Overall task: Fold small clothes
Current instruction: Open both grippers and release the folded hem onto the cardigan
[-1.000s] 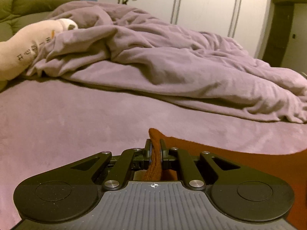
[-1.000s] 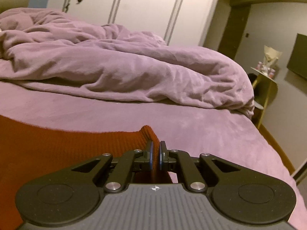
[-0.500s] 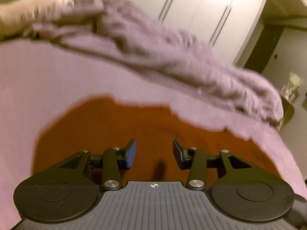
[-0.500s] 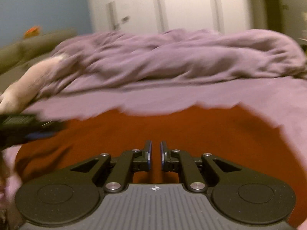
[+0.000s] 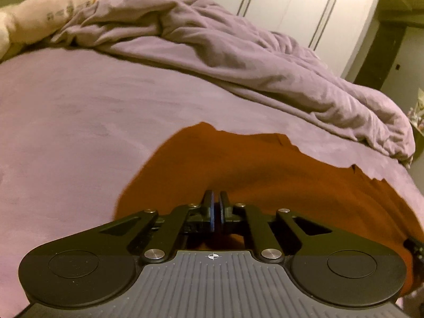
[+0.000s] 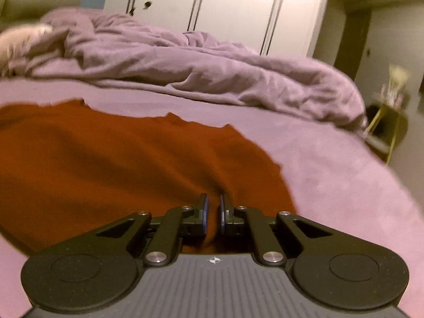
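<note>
A rust-orange knitted garment (image 5: pixel 265 164) lies spread flat on the purple bed sheet (image 5: pixel 79 111). My left gripper (image 5: pixel 215 194) sits low over its near edge with the jaws together, and the fabric puckers toward the fingertips. In the right wrist view the same garment (image 6: pixel 119 159) stretches away to the left. My right gripper (image 6: pixel 213 198) is shut, with a ridge of the orange fabric pinched between its pads near the garment's right side.
A crumpled purple duvet (image 5: pixel 238 53) is heaped across the far half of the bed. A cream plush toy (image 5: pixel 47 16) lies at the far left. White wardrobe doors (image 6: pixel 225 5) stand behind, and a small yellow side table (image 6: pixel 387 122) is beside the bed on the right.
The garment, held up at two corners a second ago, now lies flat on the sheet. My left jaws opened over it and have shut again. Both grippers moved lower and nearer its front edge.
</note>
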### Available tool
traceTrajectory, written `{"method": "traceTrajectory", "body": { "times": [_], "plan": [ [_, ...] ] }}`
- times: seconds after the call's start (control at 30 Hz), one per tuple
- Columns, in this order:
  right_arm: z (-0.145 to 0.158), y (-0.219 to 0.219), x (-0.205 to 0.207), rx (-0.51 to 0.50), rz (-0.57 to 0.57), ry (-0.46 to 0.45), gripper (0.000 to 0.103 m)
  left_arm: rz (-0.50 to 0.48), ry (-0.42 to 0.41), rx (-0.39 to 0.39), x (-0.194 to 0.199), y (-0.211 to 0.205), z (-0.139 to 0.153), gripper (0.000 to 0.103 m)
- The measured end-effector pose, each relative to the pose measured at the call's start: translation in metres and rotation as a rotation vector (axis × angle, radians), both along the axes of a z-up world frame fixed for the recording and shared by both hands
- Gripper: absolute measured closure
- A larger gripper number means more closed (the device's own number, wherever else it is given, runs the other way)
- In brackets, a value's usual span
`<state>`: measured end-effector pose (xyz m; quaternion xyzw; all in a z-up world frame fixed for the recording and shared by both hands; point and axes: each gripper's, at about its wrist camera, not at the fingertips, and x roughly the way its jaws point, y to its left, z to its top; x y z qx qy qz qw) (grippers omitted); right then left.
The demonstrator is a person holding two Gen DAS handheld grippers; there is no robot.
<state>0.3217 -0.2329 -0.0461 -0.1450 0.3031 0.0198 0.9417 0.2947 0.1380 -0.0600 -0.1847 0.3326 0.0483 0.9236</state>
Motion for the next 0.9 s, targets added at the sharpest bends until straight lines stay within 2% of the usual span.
{"method": "traceTrajectory", "body": {
  "times": [0.07, 0.1, 0.13, 0.17, 0.2, 0.27, 0.37, 0.43, 0.47, 0.57, 0.63, 0.7, 0.77, 0.87, 0.9],
  "plan": [
    [0.002, 0.003, -0.003, -0.04, 0.001, -0.001, 0.096, -0.004, 0.02, -0.035, -0.006, 0.01, 0.007, 0.091],
    [0.006, 0.004, -0.006, -0.065, -0.014, 0.004, 0.083, 0.004, 0.025, -0.023, -0.01, 0.013, 0.012, 0.075],
    [0.011, 0.005, -0.01, -0.066, -0.033, 0.007, 0.079, 0.02, 0.027, 0.0, -0.015, 0.016, 0.016, 0.057],
    [0.016, 0.005, -0.011, -0.051, -0.041, 0.007, 0.078, 0.037, 0.014, 0.025, -0.021, 0.018, 0.021, 0.029],
    [0.02, 0.004, -0.015, -0.036, -0.044, 0.009, 0.078, 0.04, -0.009, 0.038, -0.028, 0.021, 0.024, 0.026],
    [0.025, 0.002, -0.022, -0.034, -0.052, 0.016, 0.078, 0.004, 0.0, 0.032, -0.035, 0.025, 0.027, 0.024],
    [0.016, -0.005, -0.031, -0.068, -0.054, 0.042, 0.078, -0.022, 0.048, 0.036, -0.044, 0.029, 0.022, 0.024],
    [0.015, -0.016, -0.031, -0.042, -0.086, 0.047, 0.067, -0.026, 0.094, 0.016, -0.052, 0.034, 0.015, 0.024],
    [0.018, -0.02, -0.029, -0.032, -0.117, 0.049, 0.06, -0.028, 0.108, -0.02, -0.057, 0.039, 0.012, 0.024],
    [0.028, -0.024, -0.025, -0.058, -0.212, 0.046, 0.06, -0.075, 0.135, -0.212, -0.065, 0.049, 0.004, 0.025],
    [0.035, -0.022, -0.027, -0.052, -0.23, 0.05, 0.062, -0.096, 0.142, -0.294, -0.063, 0.05, -0.002, 0.027],
    [0.045, -0.017, -0.036, 0.016, -0.209, 0.048, 0.064, -0.104, 0.152, -0.352, -0.056, 0.049, -0.008, 0.032],
    [0.051, -0.006, -0.045, 0.06, -0.159, 0.043, 0.066, -0.099, 0.156, -0.382, -0.048, 0.047, -0.012, 0.032],
    [0.056, 0.019, -0.054, 0.129, -0.046, 0.06, 0.074, -0.087, 0.145, -0.43, -0.034, 0.048, -0.019, 0.033],
    [0.056, 0.029, -0.055, 0.145, -0.009, 0.069, 0.077, -0.075, 0.146, -0.448, -0.03, 0.05, -0.02, 0.037]
  ]
}}
